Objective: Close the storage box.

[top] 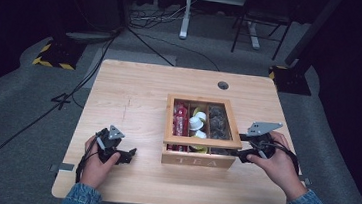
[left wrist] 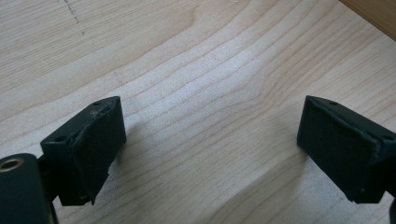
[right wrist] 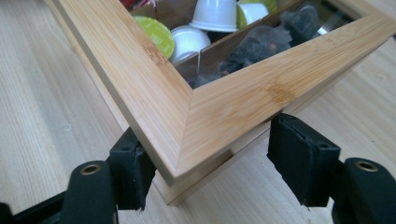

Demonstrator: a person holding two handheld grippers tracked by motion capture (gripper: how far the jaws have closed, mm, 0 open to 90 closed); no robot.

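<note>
Your rectangular bamboo tea box with the glass-window lid (top: 199, 156) stands on the pale wooden table (top: 134, 92), a bit right of the centre, with the word TEA on its front wall. The lid (right wrist: 187, 107) is down, and through the glass you see 3 compartments. The left compartment holds red packets (top: 180, 121). The middle one holds white and lime-green capsules (right wrist: 196, 28), some lying on the side. The right one holds dark wrapped tea bags (right wrist: 266, 46); I cannot tell more about them.

Your right gripper (right wrist: 210, 163) is at the front right corner of the box. The jaws stand wide apart, one on each side of the lid's corner, w/ the corner between them. The left one looks just against the edge, the right one is beside it, not pressing.

Your left gripper (left wrist: 210, 140) rests low over the bare table, well apart from the box on its left side. Its jaws are wide apart, nothing between them.
</note>
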